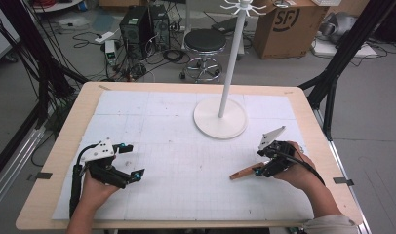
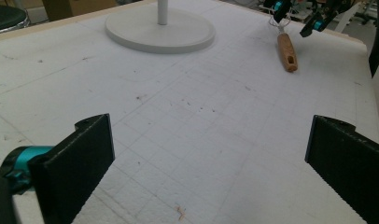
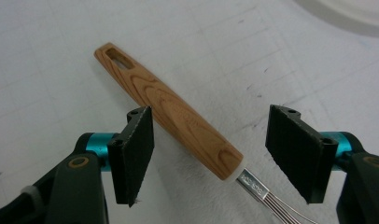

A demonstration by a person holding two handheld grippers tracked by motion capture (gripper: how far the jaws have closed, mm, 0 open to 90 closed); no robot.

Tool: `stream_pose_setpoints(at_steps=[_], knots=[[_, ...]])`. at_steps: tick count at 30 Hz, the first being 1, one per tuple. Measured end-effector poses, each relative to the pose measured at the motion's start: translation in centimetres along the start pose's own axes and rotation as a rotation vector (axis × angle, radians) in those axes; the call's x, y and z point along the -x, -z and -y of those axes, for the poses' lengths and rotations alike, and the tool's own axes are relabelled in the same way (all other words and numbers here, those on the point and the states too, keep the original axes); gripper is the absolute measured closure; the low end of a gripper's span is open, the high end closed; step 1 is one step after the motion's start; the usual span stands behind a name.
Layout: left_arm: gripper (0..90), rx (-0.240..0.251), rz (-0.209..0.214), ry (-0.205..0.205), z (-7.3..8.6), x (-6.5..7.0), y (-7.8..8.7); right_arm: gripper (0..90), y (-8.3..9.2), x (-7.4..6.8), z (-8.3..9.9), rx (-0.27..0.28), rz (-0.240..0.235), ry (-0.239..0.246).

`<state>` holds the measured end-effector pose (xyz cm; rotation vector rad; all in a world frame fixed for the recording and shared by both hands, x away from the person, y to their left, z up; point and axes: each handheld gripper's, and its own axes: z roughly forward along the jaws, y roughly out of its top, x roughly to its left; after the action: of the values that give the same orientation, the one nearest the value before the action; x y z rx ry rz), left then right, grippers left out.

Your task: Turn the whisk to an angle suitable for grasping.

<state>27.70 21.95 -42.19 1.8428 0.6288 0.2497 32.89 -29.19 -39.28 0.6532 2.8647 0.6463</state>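
Overhead, high view: wooden table (image 1: 49, 161) covered by a white gridded mat (image 1: 186, 161); a white stand (image 1: 220, 117) with round base and tall pole sits at the far centre-right of the mat. Left gripper (image 1: 131, 162) held by the left hand (image 1: 96, 187) over the near-left part of the mat, jaws spread wide, nothing between them. Right gripper (image 1: 262, 161) in the right hand (image 1: 298, 170) at the near-right, low at the mat, with a wooden-handled utensil (image 1: 242, 172) poking out leftward from it, lying on the mat. Behind the table: a black stool (image 1: 205, 41), a cardboard box (image 1: 288, 24), computer towers (image 1: 145, 24) and cables on the floor. Left gripper view: its two black jaws stand far apart over bare mat, empty; the stand's base (image 2: 159, 30) is far ahead, and the utensil (image 2: 287, 51) lies far right beside the other gripper (image 2: 295, 16). Right gripper view: right gripper's jaws are open, one on each side of the utensil (image 3: 173, 116); left pad (image 3: 134, 154) just beside or touching the wood grain handle, can't tell, right pad (image 3: 295, 149) clearly apart. Handle has a slot at its far end; metal collar and thin wires come out of the near end, the head itself out of frame. Utensil rests flat on the mat, not gripped.
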Motion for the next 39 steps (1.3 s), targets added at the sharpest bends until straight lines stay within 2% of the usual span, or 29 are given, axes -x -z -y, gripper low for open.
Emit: stream_pose_setpoints(at_steps=[4, 5, 6, 10, 13, 15, 17, 25, 29, 34, 36, 39], knots=[[1.9, -0.009, -0.002, -0.004, 0.0, 0.0, 0.0, 31.8, -1.1, 0.2, 0.0, -0.079, -0.017, 0.015], [1.9, -0.010, -0.003, -0.004, 0.0, 0.0, -0.1, 31.8, -1.1, 0.2, 0.0, -0.079, -0.017, 0.015], [1.9, -0.012, 0.000, -0.005, 0.0, 0.0, -0.1, 33.1, -1.7, 0.2, 0.1, -0.119, -0.028, 0.029], [1.9, -0.020, -0.004, -0.006, 0.1, 0.0, -0.1, 35.5, -2.6, 0.1, 0.0, -0.182, -0.033, 0.058], [1.9, -0.020, -0.004, -0.005, 0.1, 0.1, -0.1, 47.1, -2.4, 0.2, -0.1, -0.172, -0.036, 0.061], [1.9, -0.020, -0.003, -0.006, 0.1, 0.1, -0.1, 48.3, -2.4, 0.2, -0.1, -0.179, -0.035, 0.058], [1.9, -0.021, -0.004, -0.008, 0.1, 0.1, -0.2, 53.9, -2.3, 0.1, -0.1, -0.190, -0.025, 0.064], [1.9, -0.022, -0.006, -0.009, 0.0, 0.2, -0.2, 66.0, -2.3, -0.4, -0.4, -0.207, -0.023, 0.064], [1.9, -0.023, -0.008, -0.009, 0.0, 0.2, -0.2, 66.1, -2.3, -0.4, -0.4, -0.204, -0.020, 0.056], [1.9, -0.027, -0.009, -0.009, 0.0, 0.1, -0.2, 59.8, -2.0, 0.0, -0.4, -0.163, -0.066, 0.008], [1.9, -0.028, -0.009, -0.009, 0.0, 0.2, -0.2, 59.1, -2.0, 0.1, -0.4, -0.161, -0.056, 0.012], [1.9, -0.029, -0.012, -0.010, 0.0, 0.2, -0.2, 57.6, -2.2, 0.2, -0.6, -0.173, -0.068, 0.005]])
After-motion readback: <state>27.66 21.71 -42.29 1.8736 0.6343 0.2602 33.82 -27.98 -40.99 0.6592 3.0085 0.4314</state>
